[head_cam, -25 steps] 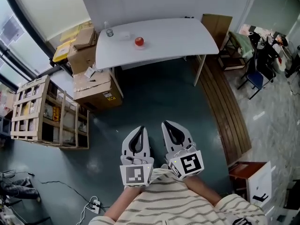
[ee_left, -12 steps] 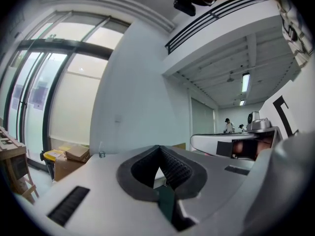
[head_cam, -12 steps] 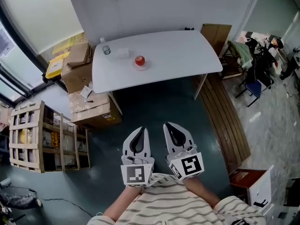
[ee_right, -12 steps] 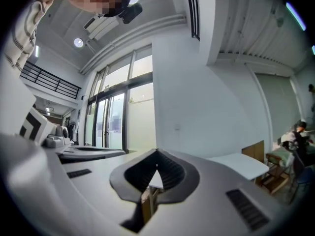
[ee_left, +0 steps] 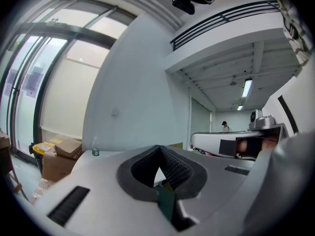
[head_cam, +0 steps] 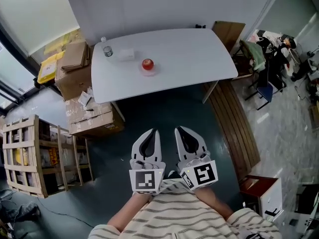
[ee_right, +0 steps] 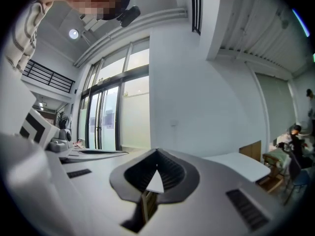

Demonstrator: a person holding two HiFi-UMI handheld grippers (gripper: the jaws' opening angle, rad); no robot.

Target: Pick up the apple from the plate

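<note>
Though left gripper and right gripper sit lower centre, fingers pressed together, empty: apple on plate, table, upper centre, well apart, marginally nearer left.

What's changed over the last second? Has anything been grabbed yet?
The person has walked nearer the table: it and the apple look larger and lower in the head view. Nothing was grasped or released. The left gripper and right gripper stayed shut, empty and side by side; the apple still rests on its plate.
</note>
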